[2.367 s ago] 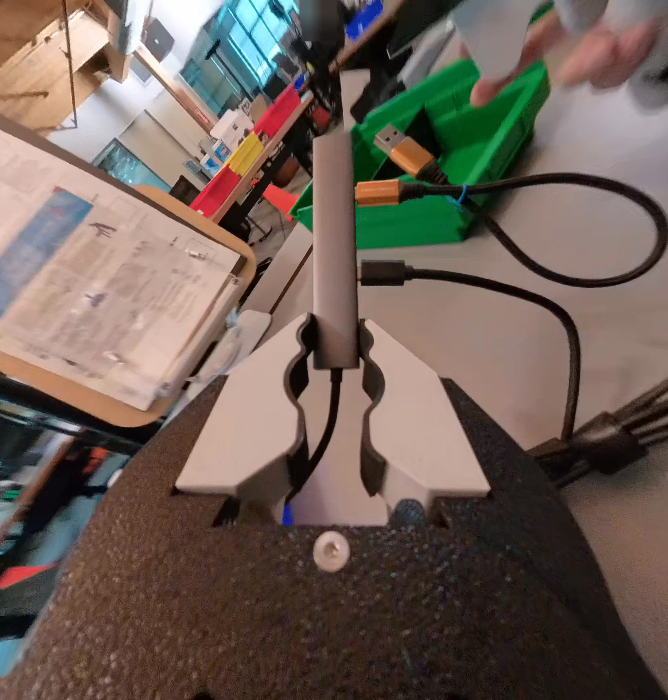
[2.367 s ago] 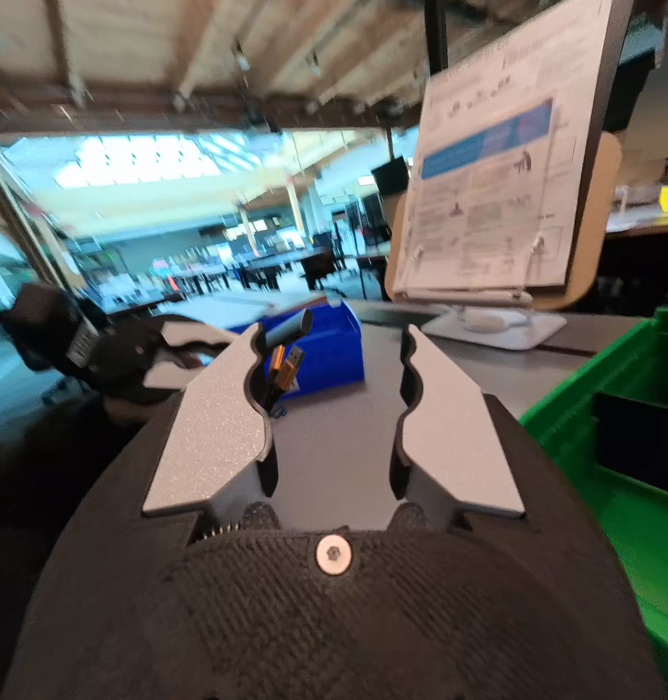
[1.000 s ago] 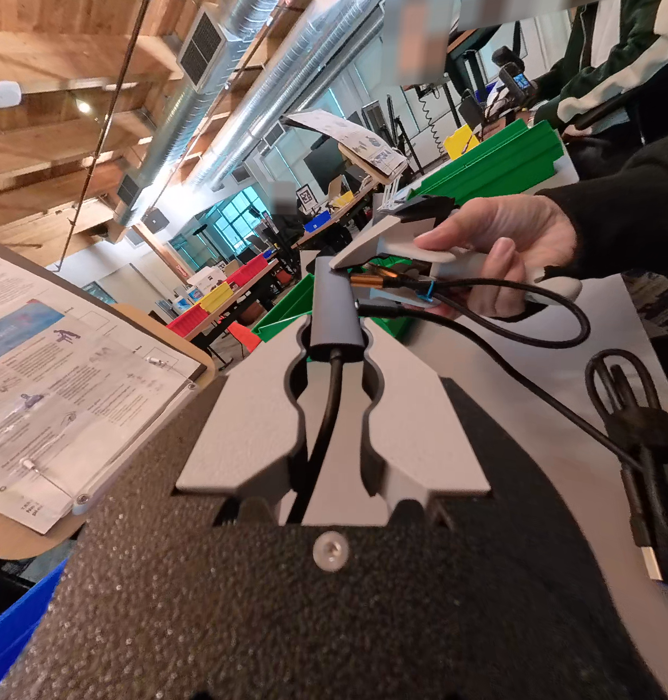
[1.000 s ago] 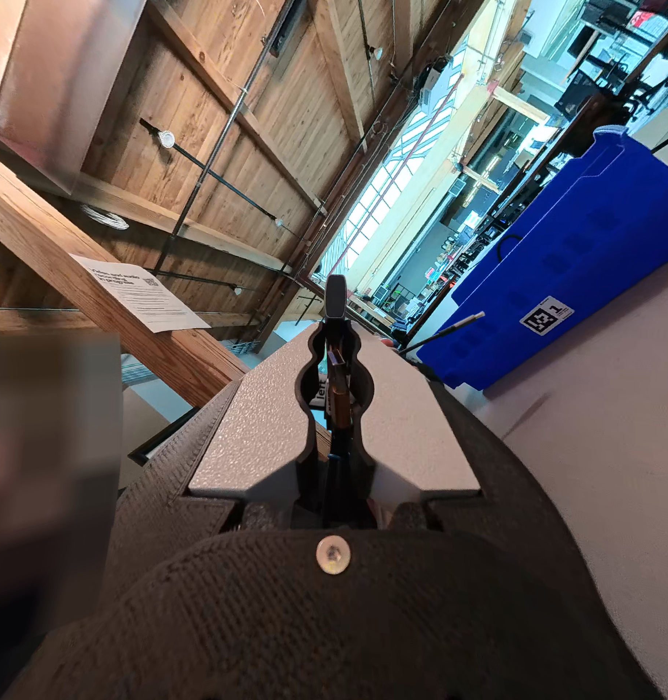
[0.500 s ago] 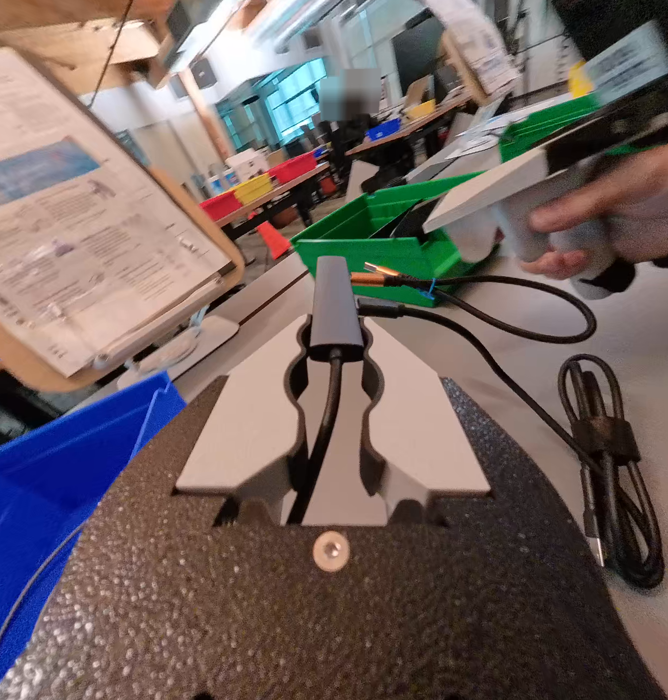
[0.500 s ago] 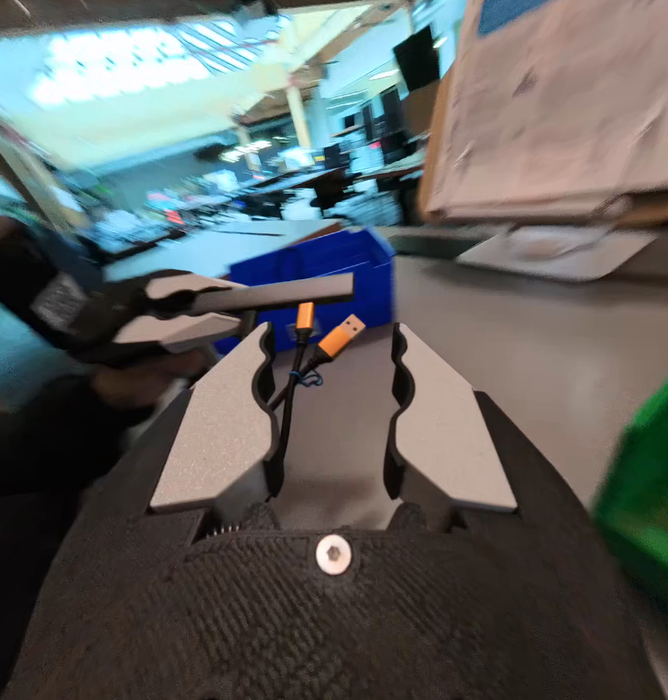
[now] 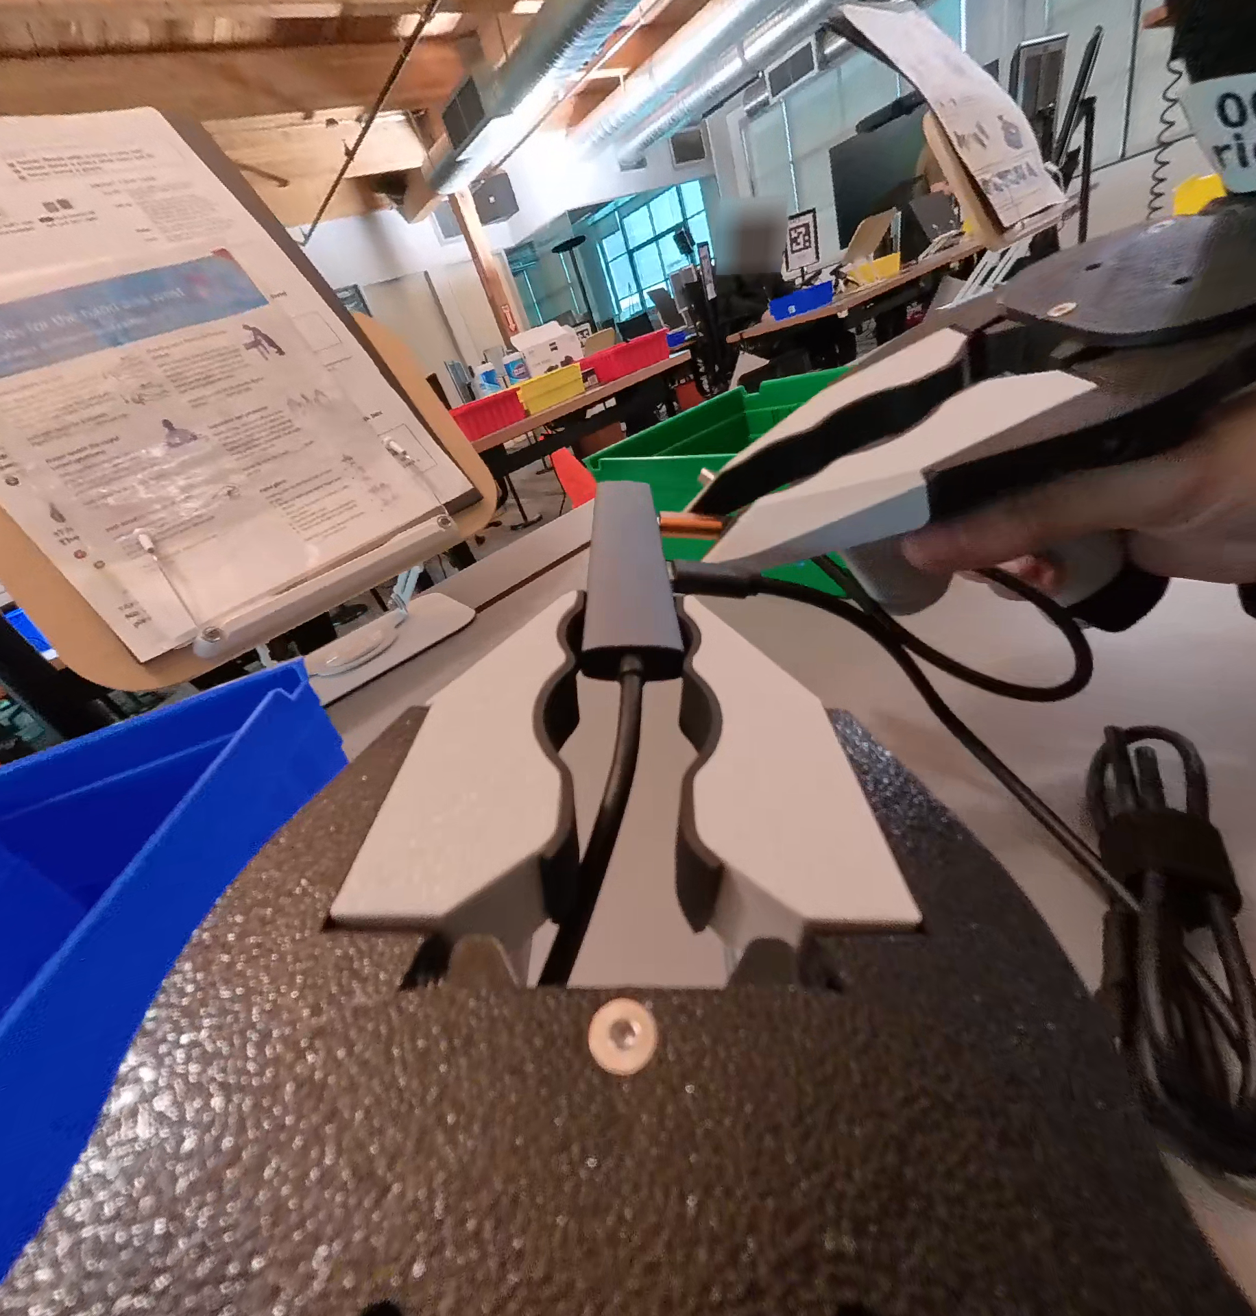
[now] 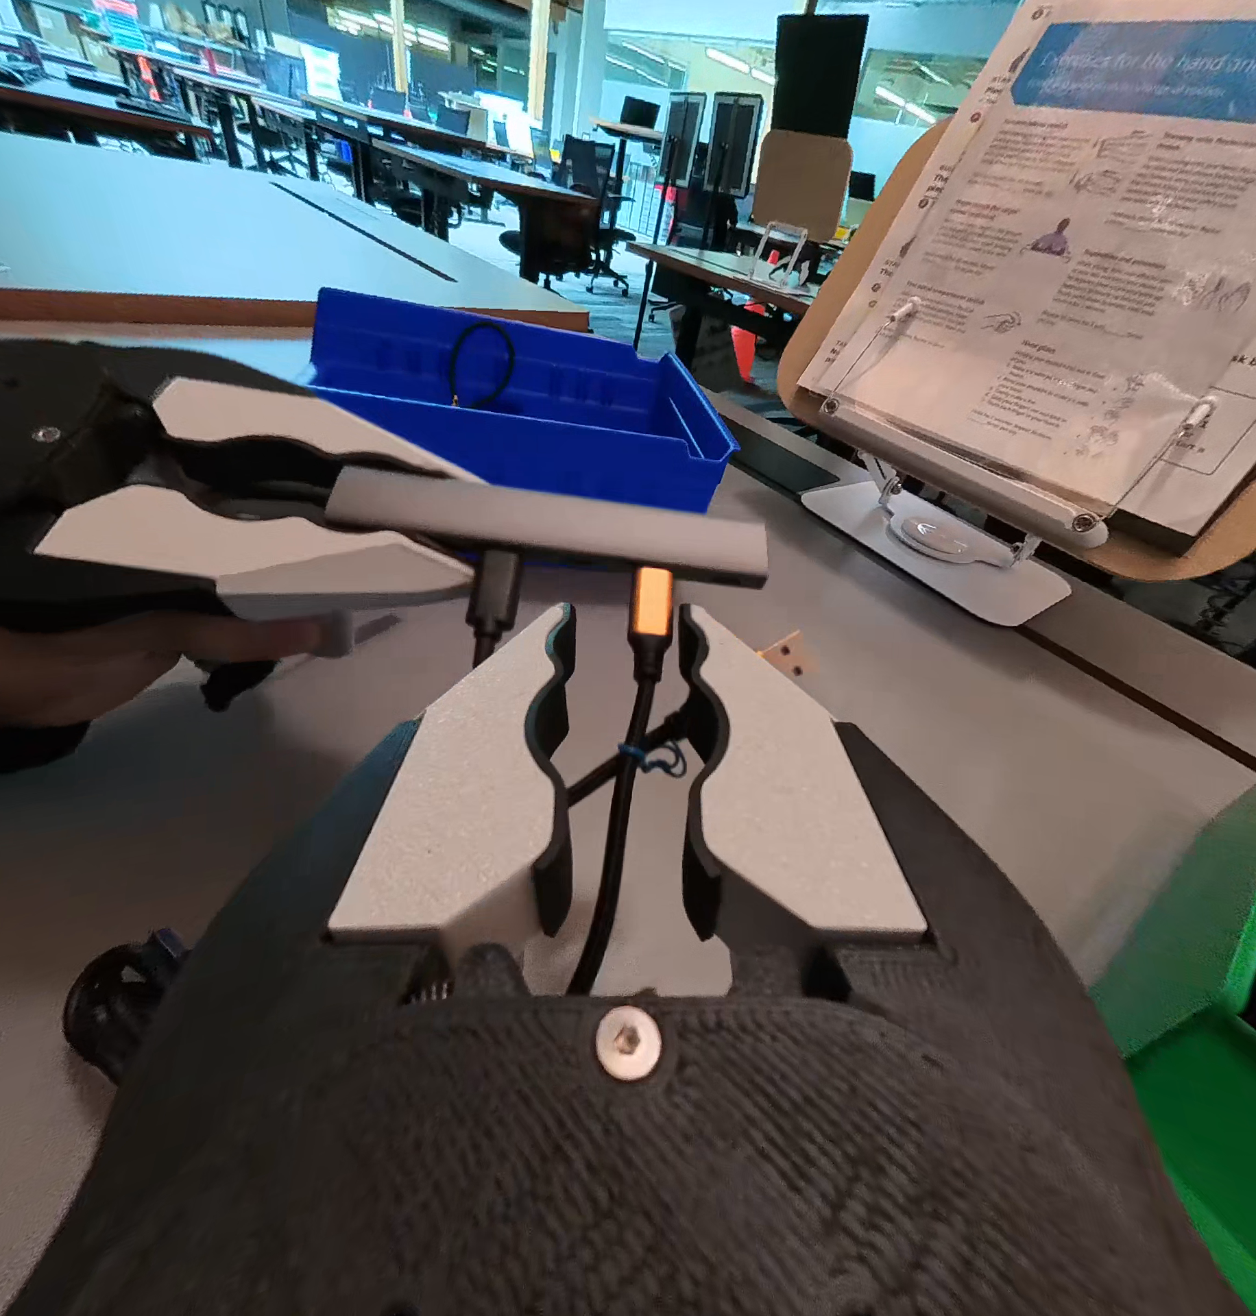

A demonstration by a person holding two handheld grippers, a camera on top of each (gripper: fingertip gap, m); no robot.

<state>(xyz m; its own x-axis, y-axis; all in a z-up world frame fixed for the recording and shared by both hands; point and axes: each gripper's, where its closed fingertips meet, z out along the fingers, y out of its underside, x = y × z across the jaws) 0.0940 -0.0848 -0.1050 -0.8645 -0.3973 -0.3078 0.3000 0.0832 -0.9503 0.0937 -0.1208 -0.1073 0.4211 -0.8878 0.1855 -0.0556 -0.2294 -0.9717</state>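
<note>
- We have the left gripper (image 7: 629, 627) clamped on the near end of a slim grey hub (image 7: 629, 562). Its own black lead runs back between the fingers, towards the bottom of the left wrist view.
- In that view the hub's long axis points straight away from us, up the middle of the frame. In the right wrist view the same hub (image 8: 547, 523) lies crosswise, left to right, just past our right fingertips.
- Our right gripper (image 8: 625, 619) has its jaws apart, one on each side of an orange plug (image 8: 652, 602). The right finger is closer to the plug than the left, and we see no firm contact with either.
- The orange plug sits in the hub's lower edge, towards its free right end, and its black cable trails back between the right fingers. A black plug (image 8: 497, 584) is seated beside it, nearer the left gripper (image 8: 440, 523).
- The hub is held in the air above the grey table (image 8: 967, 712), at centre frame. It looks rigid, matte and straight-edged.
- A blue bin (image 8: 540, 427) stands behind the hub, and a green bin (image 8: 1216, 997) is at the lower right.
- A document stand (image 8: 1074, 285) fills the upper right.
- A bundled black cable (image 7: 1181, 961) lies at the right edge of the left wrist view.
</note>
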